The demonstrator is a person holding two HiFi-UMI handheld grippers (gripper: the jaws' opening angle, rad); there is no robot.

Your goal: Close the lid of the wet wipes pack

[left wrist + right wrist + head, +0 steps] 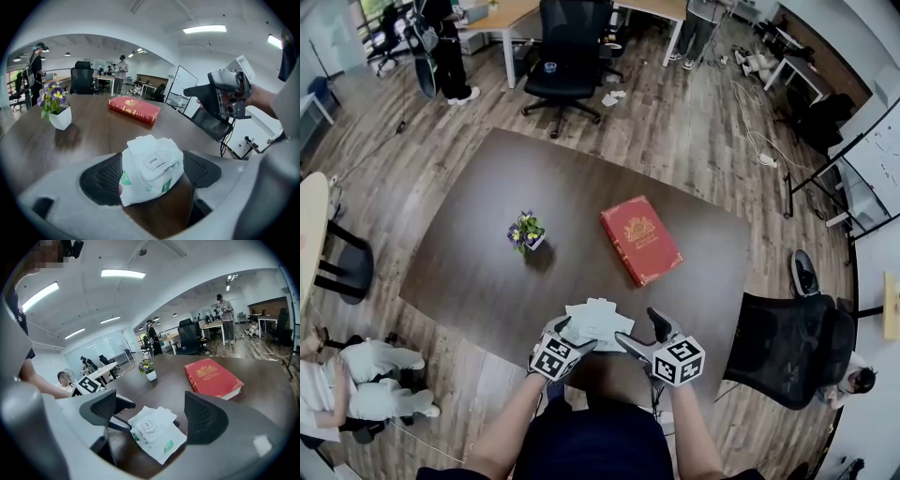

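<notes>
Head view: wipes pack (598, 322), book (640, 239), plant (526, 232), one each; left claw (570, 336), right claw (645, 335).

A dark navy top (591, 441) covers the torso, arms bare below it. The left hand-held gripper (571, 334) and right hand-held gripper (637, 328) share pale grey shells, black ribbed pads (101, 180), and white cubes (555, 357) printed with black square markers.
</notes>
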